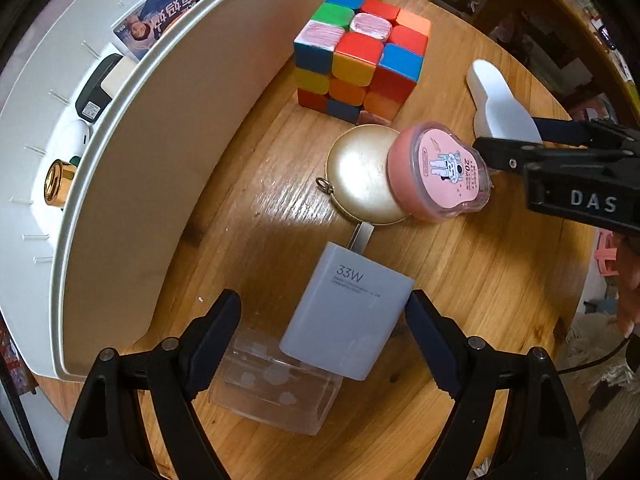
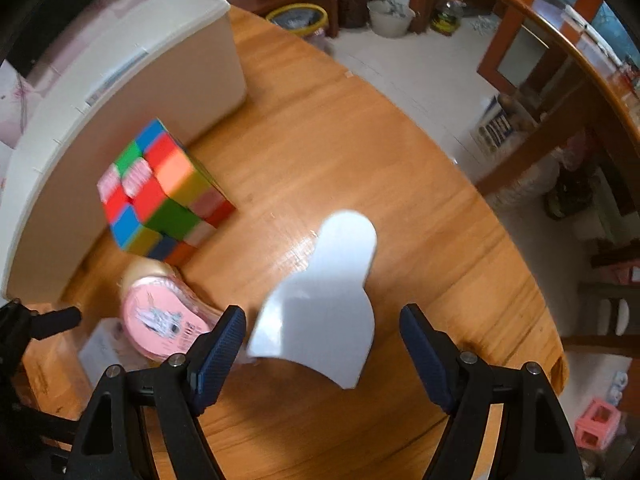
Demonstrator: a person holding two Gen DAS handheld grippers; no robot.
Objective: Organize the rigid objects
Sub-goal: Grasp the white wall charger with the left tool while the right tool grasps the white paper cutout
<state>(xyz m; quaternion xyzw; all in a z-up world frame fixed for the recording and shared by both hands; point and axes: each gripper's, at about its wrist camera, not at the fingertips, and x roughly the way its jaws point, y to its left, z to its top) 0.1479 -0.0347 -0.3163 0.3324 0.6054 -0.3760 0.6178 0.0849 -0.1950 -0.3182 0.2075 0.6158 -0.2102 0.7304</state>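
From my left wrist camera the left gripper (image 1: 324,316) has its jaws spread wide on either side of a grey charger (image 1: 347,314); I can't tell whether its right finger touches the charger's edge. The charger rests partly on a clear plastic box (image 1: 276,384) on the wooden table (image 1: 460,320). Only this view looks inside the white bin (image 1: 132,184), where I see a printed card (image 1: 160,16), a dark adapter (image 1: 96,88) and a gold cap (image 1: 58,182). It also shows a gold round case (image 1: 360,176) under a pink case (image 1: 440,174), behind them a colour cube (image 1: 360,60). My right wrist camera, blurred, shows the right gripper (image 2: 322,340) wide open around a white bottle-shaped piece (image 2: 324,300) lying flat, gripping nothing, and the floor beyond the table.
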